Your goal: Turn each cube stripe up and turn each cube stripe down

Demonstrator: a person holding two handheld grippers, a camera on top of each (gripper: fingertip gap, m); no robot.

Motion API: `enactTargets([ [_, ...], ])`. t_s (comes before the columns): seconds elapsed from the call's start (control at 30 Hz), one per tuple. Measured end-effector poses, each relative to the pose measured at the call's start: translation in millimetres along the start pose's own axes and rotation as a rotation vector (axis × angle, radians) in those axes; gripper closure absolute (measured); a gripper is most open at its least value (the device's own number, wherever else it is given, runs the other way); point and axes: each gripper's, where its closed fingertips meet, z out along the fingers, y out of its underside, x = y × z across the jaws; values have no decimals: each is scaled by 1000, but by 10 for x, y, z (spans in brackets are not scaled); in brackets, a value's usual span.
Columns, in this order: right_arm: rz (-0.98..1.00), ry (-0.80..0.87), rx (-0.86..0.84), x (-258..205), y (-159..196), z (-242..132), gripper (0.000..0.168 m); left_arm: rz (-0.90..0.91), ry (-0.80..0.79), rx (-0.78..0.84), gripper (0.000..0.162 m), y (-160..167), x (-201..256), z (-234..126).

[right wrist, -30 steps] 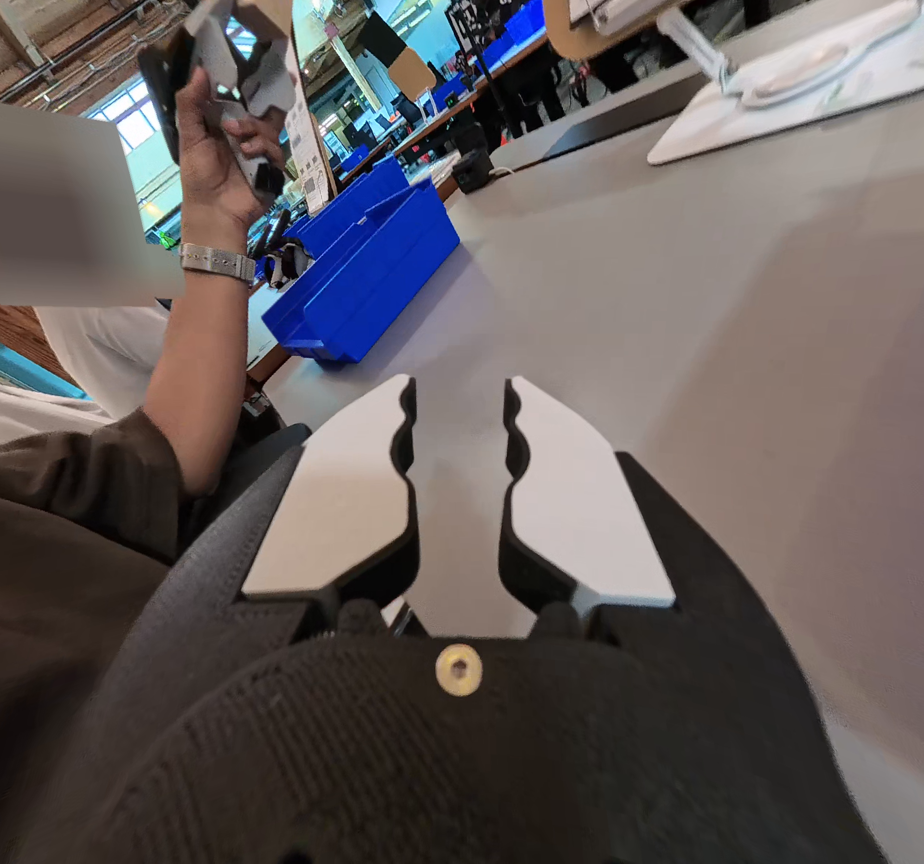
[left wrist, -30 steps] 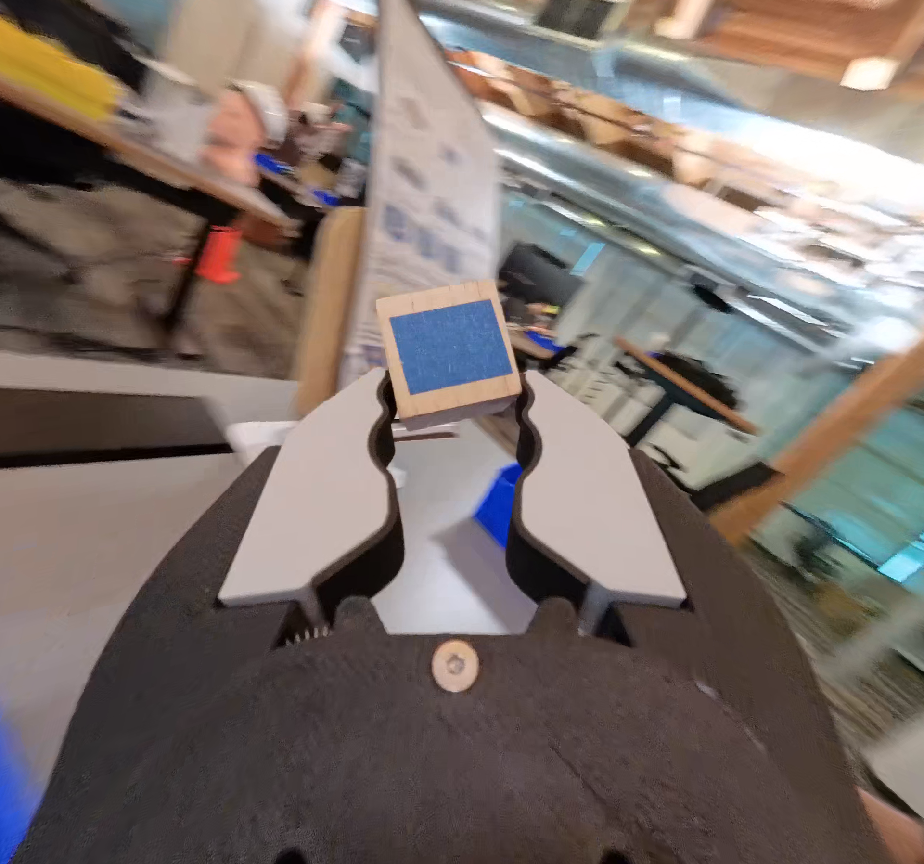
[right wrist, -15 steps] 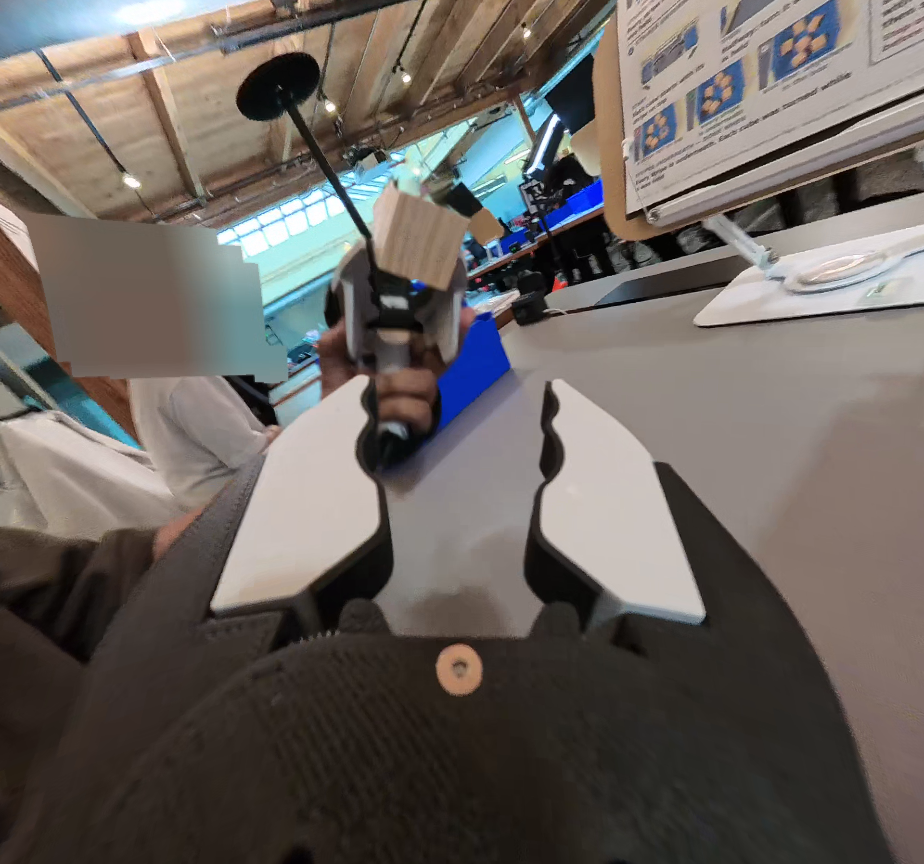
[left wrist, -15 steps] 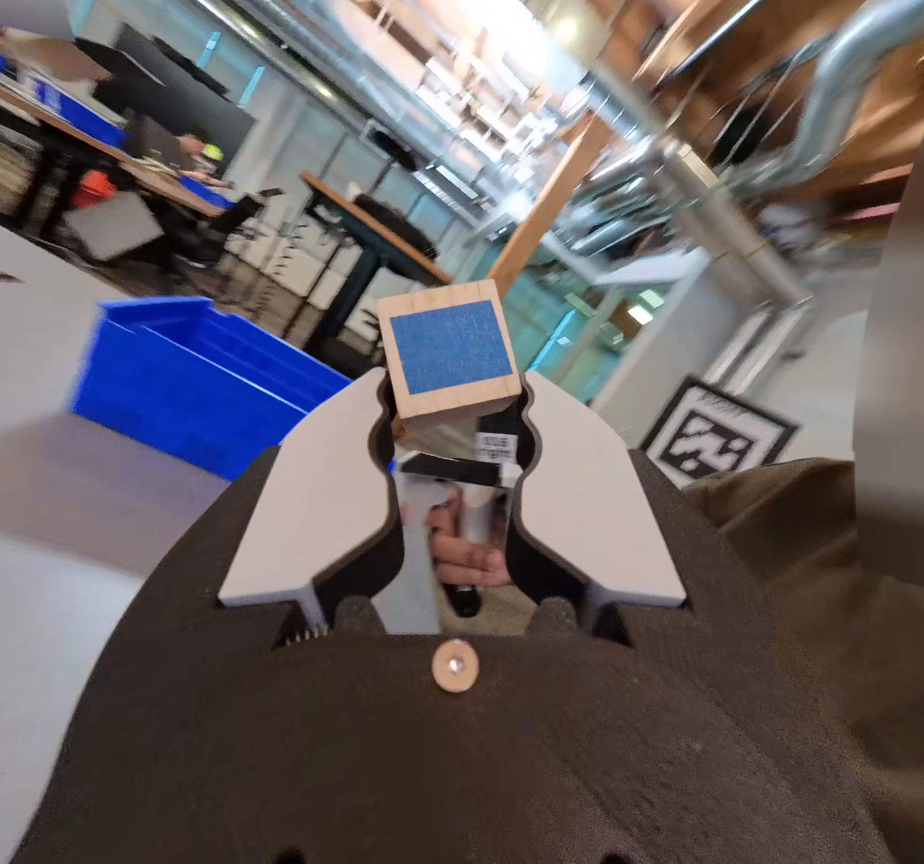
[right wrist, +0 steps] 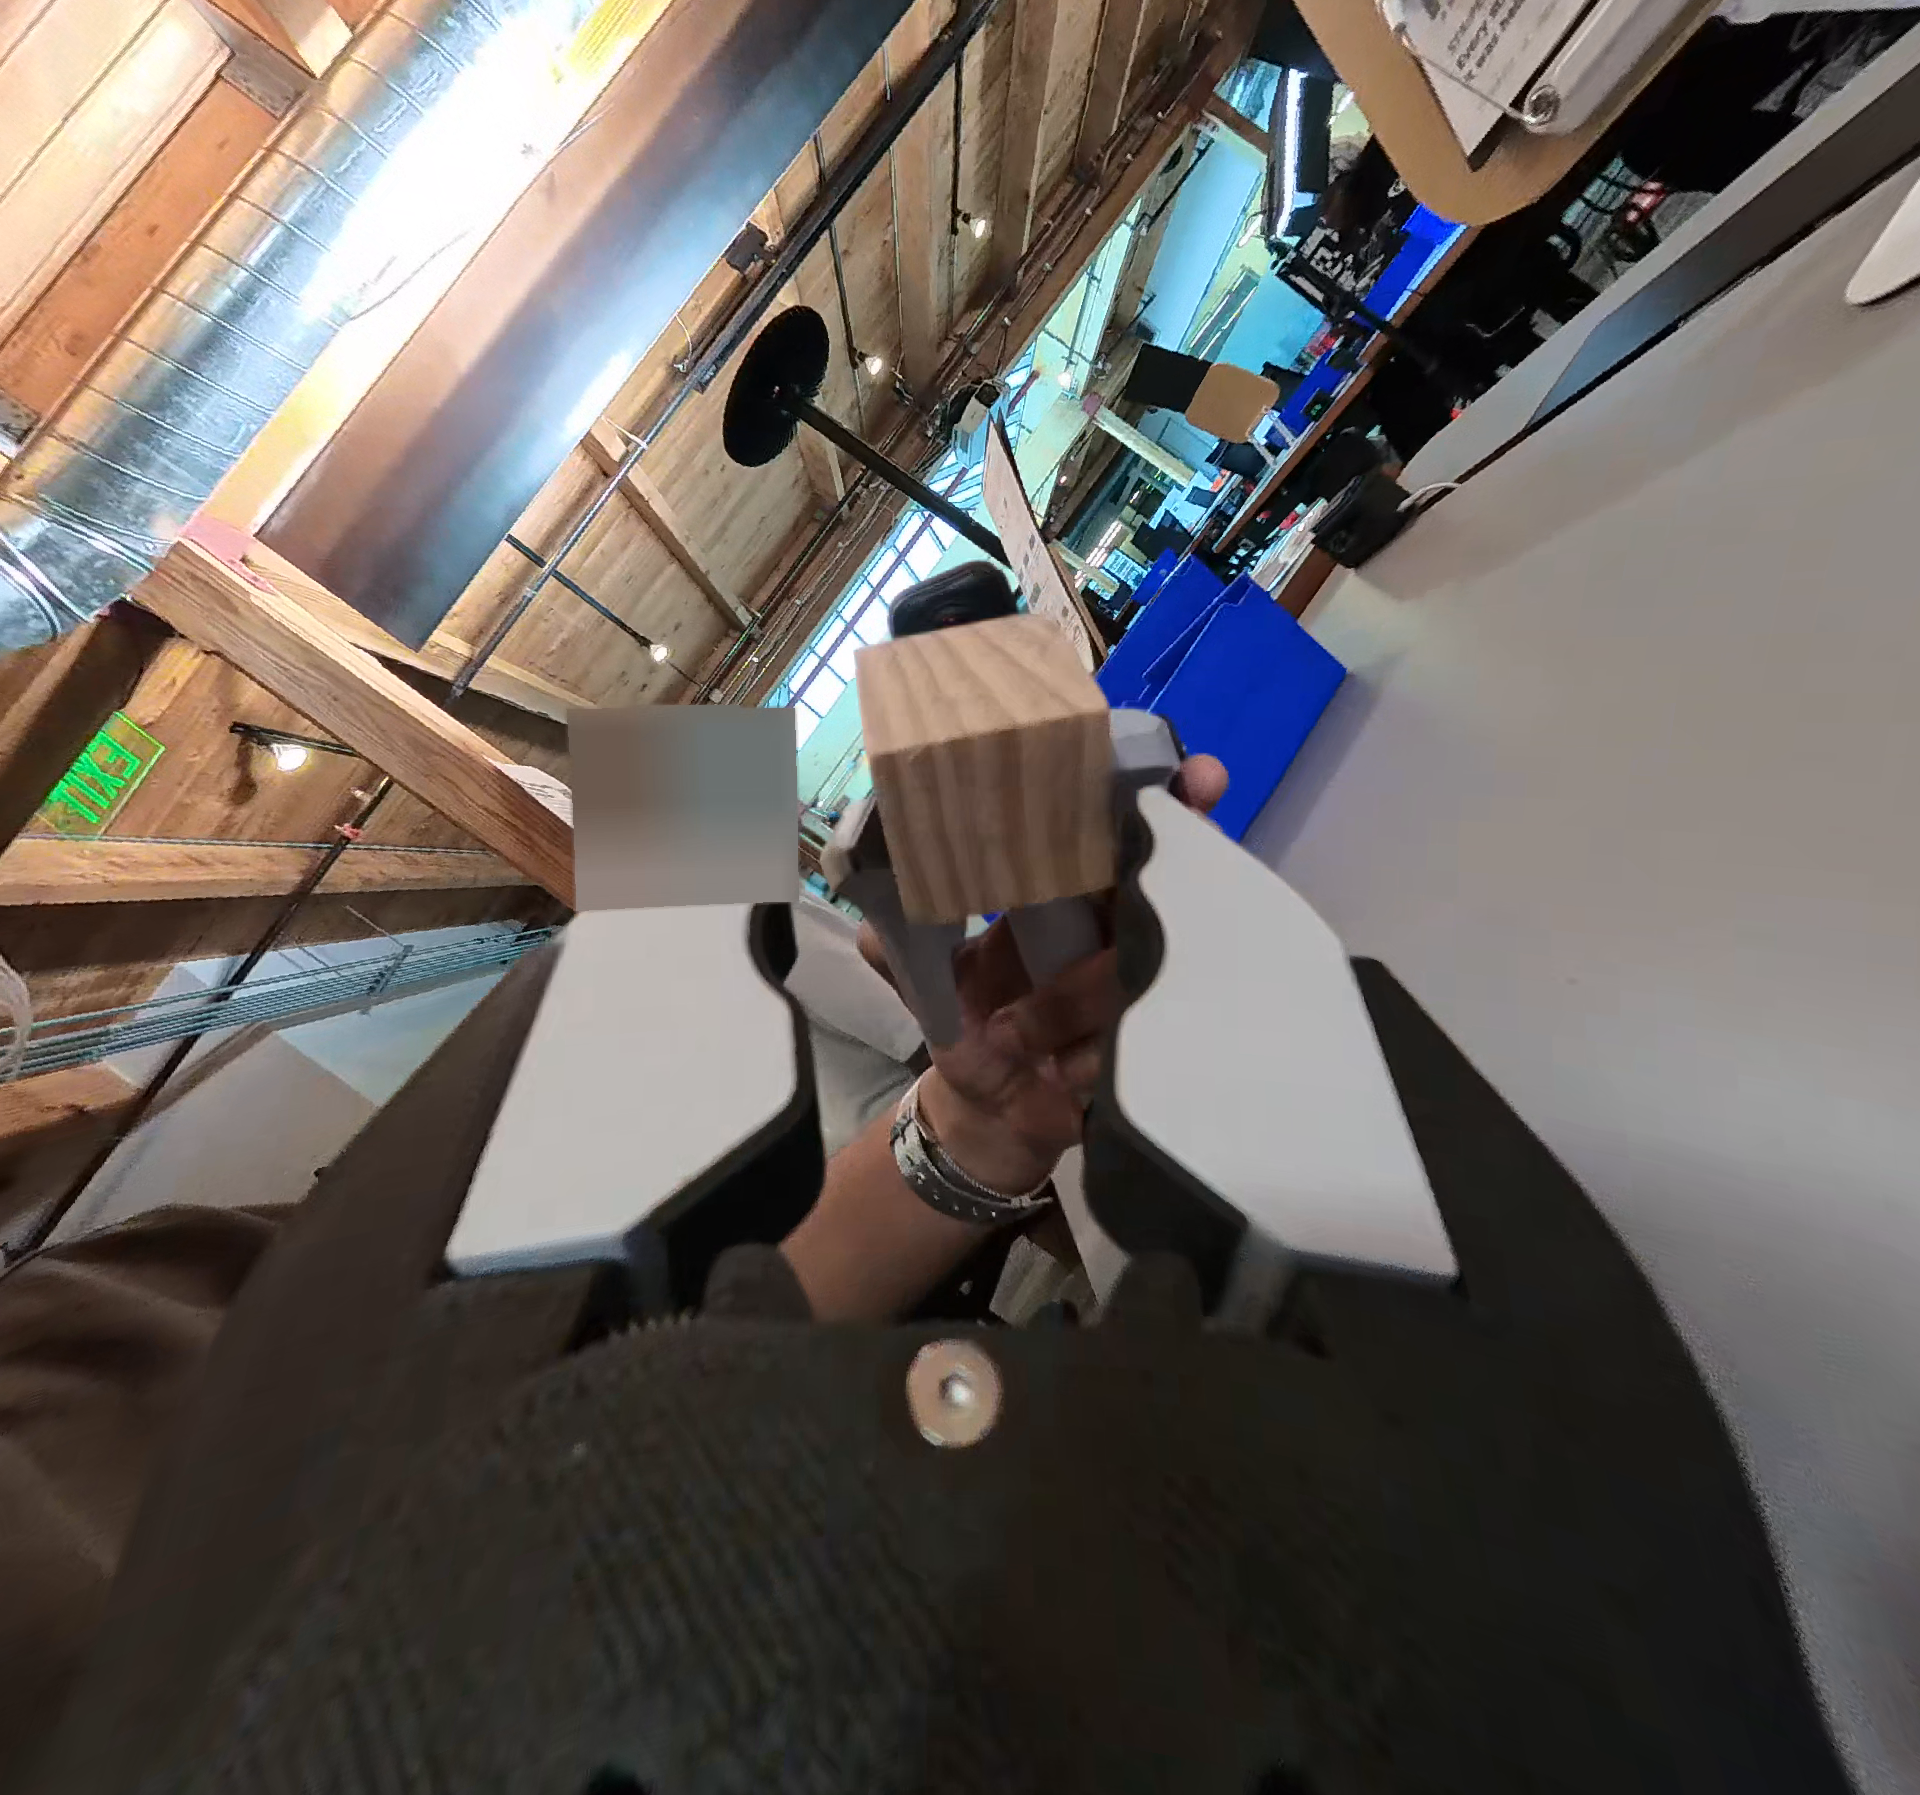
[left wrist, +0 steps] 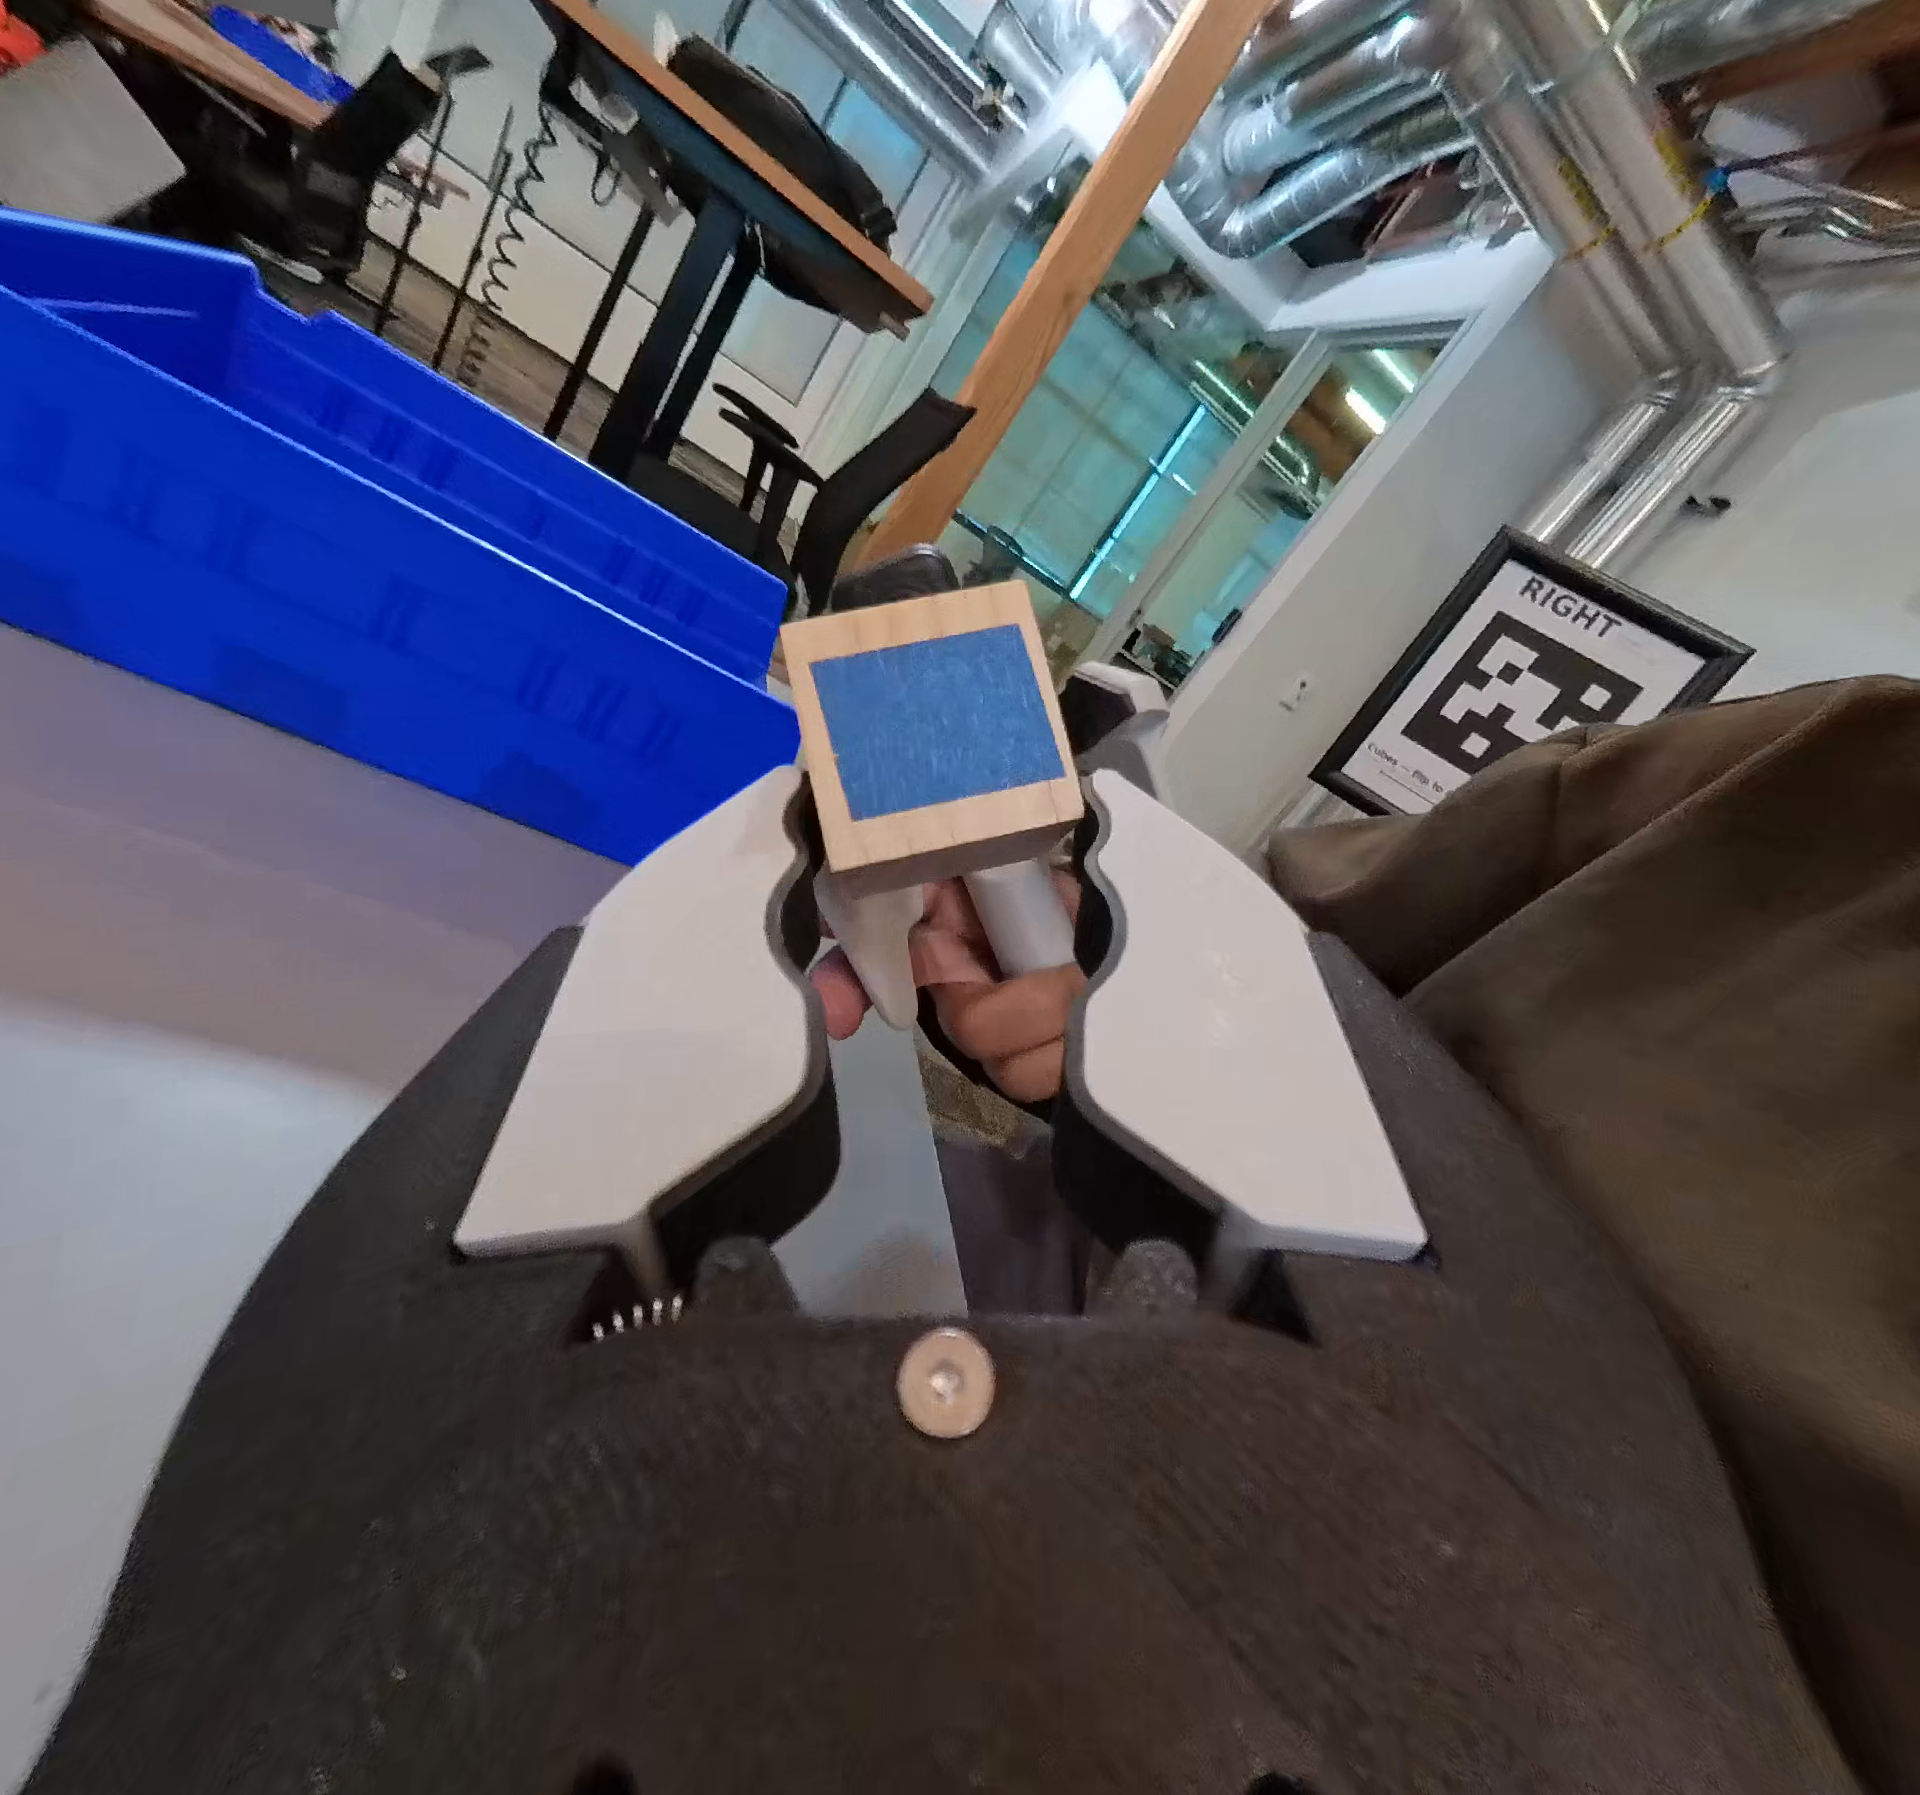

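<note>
Gripping a wooden cube [left wrist: 940,743] high at their tips, the left gripper [left wrist: 940,836] has its jaws clenched on two opposite side faces, and the face toward its own camera carries the blue stripe patch. From the right wrist view the same cube [right wrist: 987,774] shows only bare end grain, held aloft well clear of the grey surface [right wrist: 1621,810]. The right gripper [right wrist: 951,924] sits just behind and below it, jaws released with a wide gap between them and holding nothing; the cube looks to sit at or just past their tips, though whether a fingertip touches it cannot be told. This looks like a handover in mid-air. The block reads as light, stiff and solid, so it should take a firm squeeze without harm, but smooth sanded wood can slide on flat pads. The sensible hold for the right jaws would be the pair of free faces the left is not covering, flat-on and square, away from corners. Farther out, a blue bin [left wrist: 312,540] rests on the surface [left wrist: 208,966], and a brown sleeve [left wrist: 1662,966] fills the right edge.
</note>
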Motion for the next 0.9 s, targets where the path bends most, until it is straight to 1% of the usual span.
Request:
enactTargets([
  [0.03, -2, 13, -1, 14, -1, -3, 114, -5, 9, -8, 116, 27, 8, 21],
  [0.07, -14, 38, -6, 43, -2, -10, 124, -9, 16, -6, 116, 34, 17, 34],
  [0.27, -165, 75, -49, -37, 4, 20, 125, -59, 91, 43, 117, -28, 91, 8],
  [0.33, -226, 100, -34, -110, -85, 15, 125, -71, 105, 71, 115, -66, 101, -25],
  [0.43, -324, 140, 15, -269, -447, -61, 125, -81, 55, 115, 117, -119, 17, -91],
  [0.53, -432, 245, 83, -350, -1023, -236, 125, -102, 43, 139, 116, -150, -23, -140],
  [0.63, -501, 401, 80, -237, -1626, -474, 125, -105, 25, 139, 117, -135, -65, -148],
  [0.67, -545, 494, 42, -86, -1802, -575, 125, -108, 20, 129, 117, -111, -81, -139],
  [0.77, -631, 870, -35, 583, -2316, -1020, 125, -118, 8, 90, 117, -22, -125, -97],
  [0.83, -627, 1071, -136, 1065, -2483, -1292, 125, -113, 1, 67, 117, 25, -135, -69],
  [0.9, -593, 1224, -240, 1519, -2552, -1526, 124, -101, -2, 40, 117, 63, -135, -51],
])
